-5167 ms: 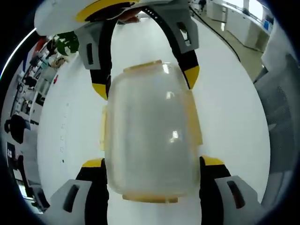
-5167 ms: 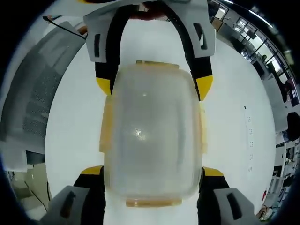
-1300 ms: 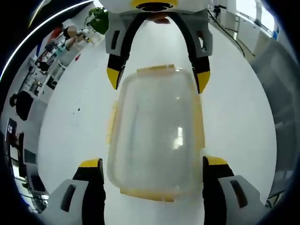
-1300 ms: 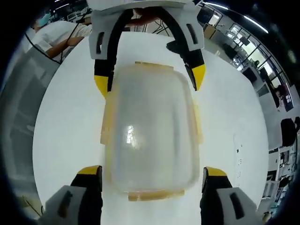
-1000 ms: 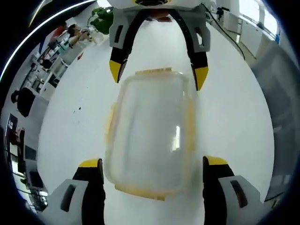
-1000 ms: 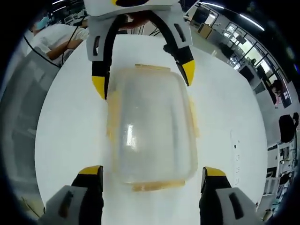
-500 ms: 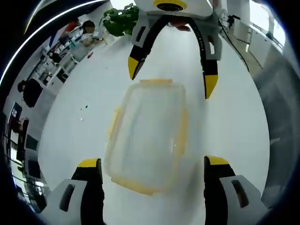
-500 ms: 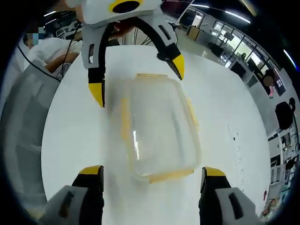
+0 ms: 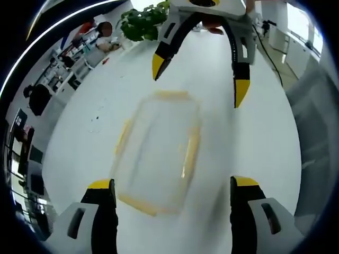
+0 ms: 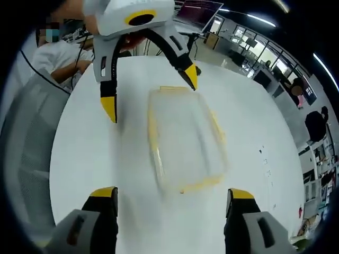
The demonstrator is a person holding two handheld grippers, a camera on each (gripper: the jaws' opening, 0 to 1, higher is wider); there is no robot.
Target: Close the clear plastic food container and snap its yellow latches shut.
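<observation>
The container (image 9: 156,151) lay lidded on the white bench (image 9: 254,137) between both wide, empty tongs, left (image 9: 168,182) and right (image 10: 168,193), where motion blur hid any unseated yellow latches (image 10: 152,138), a plant (image 9: 139,22) and a seated person (image 10: 55,55) standing clear beyond.

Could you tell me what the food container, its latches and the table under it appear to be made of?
The food container looks like clear, glossy plastic: the white surface shows through its lid. Its latches look like a yellow, somewhat translucent plastic, though motion blur leaves their finish open. The table has a smooth, plain white top, perhaps laminate; its exact material cannot be told.
</observation>
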